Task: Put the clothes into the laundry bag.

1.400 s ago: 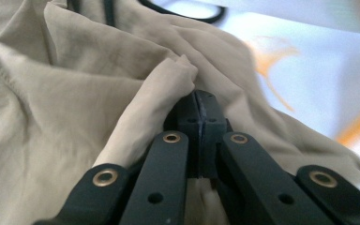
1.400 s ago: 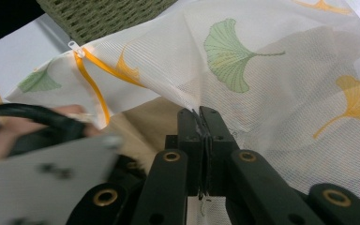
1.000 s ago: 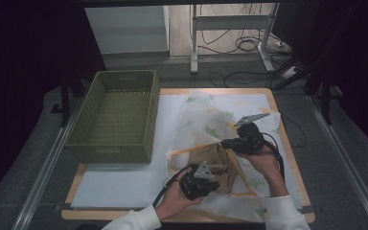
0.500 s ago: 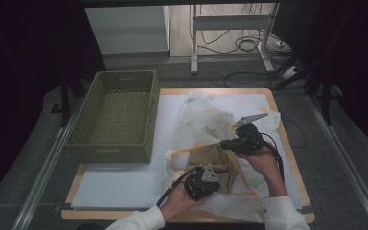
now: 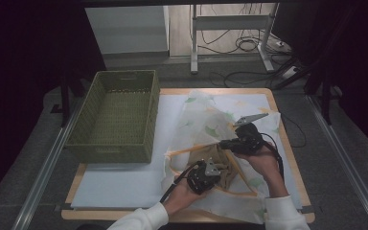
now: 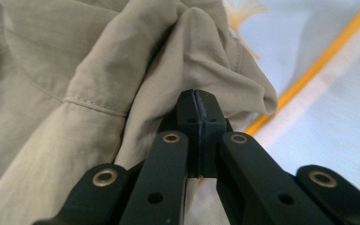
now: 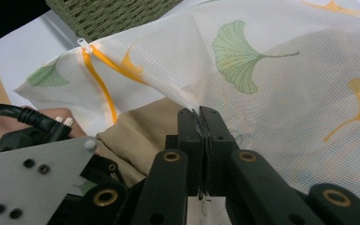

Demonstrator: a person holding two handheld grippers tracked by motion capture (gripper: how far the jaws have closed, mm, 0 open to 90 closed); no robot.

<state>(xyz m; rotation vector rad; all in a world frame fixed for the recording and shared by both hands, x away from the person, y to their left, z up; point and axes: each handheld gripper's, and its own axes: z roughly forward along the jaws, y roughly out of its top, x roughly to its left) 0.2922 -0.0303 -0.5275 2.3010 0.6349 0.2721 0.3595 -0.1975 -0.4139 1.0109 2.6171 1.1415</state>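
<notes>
A white mesh bag printed with green and yellow leaves lies on the table, its opening edged by an orange zip. A beige garment lies bunched at that opening. My left gripper is shut on a fold of the garment. My right gripper is shut on the bag's upper mesh edge and holds it lifted above the garment. In the right gripper view the left gripper's grey plate lies close at the lower left.
An empty green woven basket stands on the table's left half, beside the bag. A white sheet covers the wooden tabletop. Metal rails run along both sides of the table, and cables lie on the floor beyond it.
My left gripper has shifted slightly right and away from the person with the garment, toward the bag's opening. The right gripper has kept still, holding the mesh.
</notes>
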